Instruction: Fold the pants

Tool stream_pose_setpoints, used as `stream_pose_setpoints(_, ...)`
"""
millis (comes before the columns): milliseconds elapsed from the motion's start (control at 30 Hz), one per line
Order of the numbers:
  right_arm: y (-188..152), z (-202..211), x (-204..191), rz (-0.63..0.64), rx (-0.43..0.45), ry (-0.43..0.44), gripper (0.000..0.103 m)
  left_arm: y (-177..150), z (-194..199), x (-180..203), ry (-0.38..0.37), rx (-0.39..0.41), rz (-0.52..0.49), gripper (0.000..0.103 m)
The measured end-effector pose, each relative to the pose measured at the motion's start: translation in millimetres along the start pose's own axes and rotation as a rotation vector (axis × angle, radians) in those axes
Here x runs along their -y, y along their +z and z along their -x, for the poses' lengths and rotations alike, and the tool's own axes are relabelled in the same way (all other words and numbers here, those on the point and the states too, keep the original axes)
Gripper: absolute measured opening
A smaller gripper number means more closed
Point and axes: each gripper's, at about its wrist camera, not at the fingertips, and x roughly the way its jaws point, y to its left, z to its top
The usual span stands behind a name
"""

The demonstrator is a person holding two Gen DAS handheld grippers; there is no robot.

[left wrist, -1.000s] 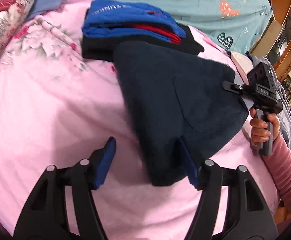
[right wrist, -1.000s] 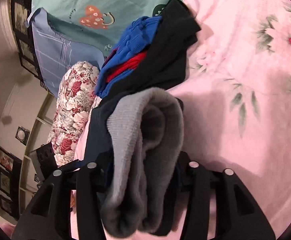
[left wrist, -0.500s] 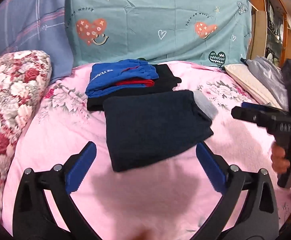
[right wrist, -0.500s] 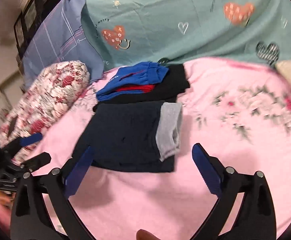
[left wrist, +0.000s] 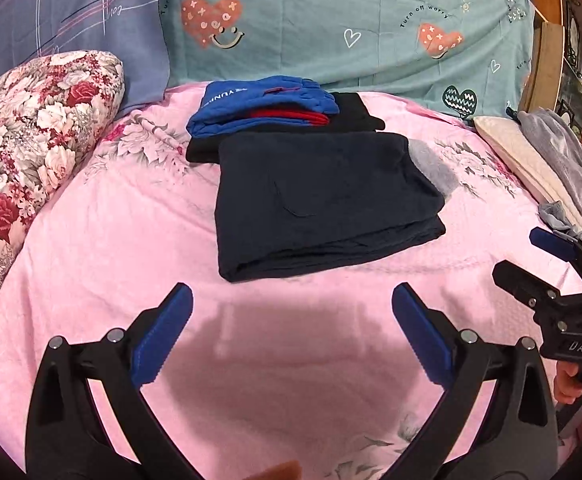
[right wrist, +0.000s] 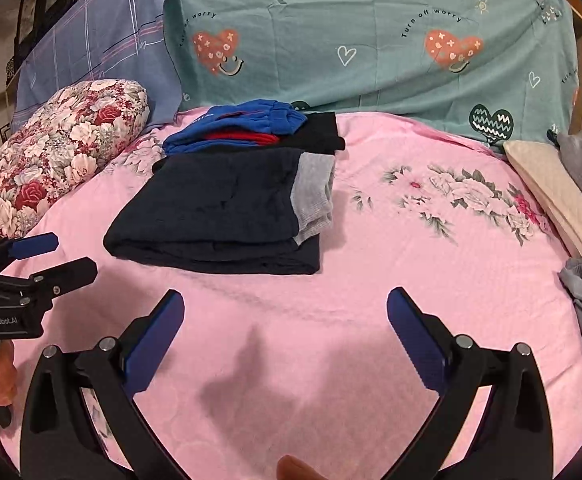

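I hold my left hand-held gripper [left wrist: 291,330] low over the pink bedspread [left wrist: 103,240], fingers spread wide and grasping nothing. My right hand-held gripper [right wrist: 285,334] hovers level beside it, likewise released and empty; my hand [left wrist: 571,380] shows on its grip in the left view. The dark navy pants [left wrist: 319,200] lie folded on the bed ahead of both, apart from either tool, a grey waistband [right wrist: 315,196] showing at their right edge. Just behind them, touching, sits a stack of blue clothes [left wrist: 263,104] on a black garment [right wrist: 319,132].
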Motion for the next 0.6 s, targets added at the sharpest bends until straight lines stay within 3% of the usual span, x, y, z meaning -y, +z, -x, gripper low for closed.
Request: stream_pose_setpoints(600,-3.4,-6.4,-5.1,0.024,-0.054,-0.022,0.102,-7.8,-7.0,11.6,0.008,-0.008,-0.067,0.101)
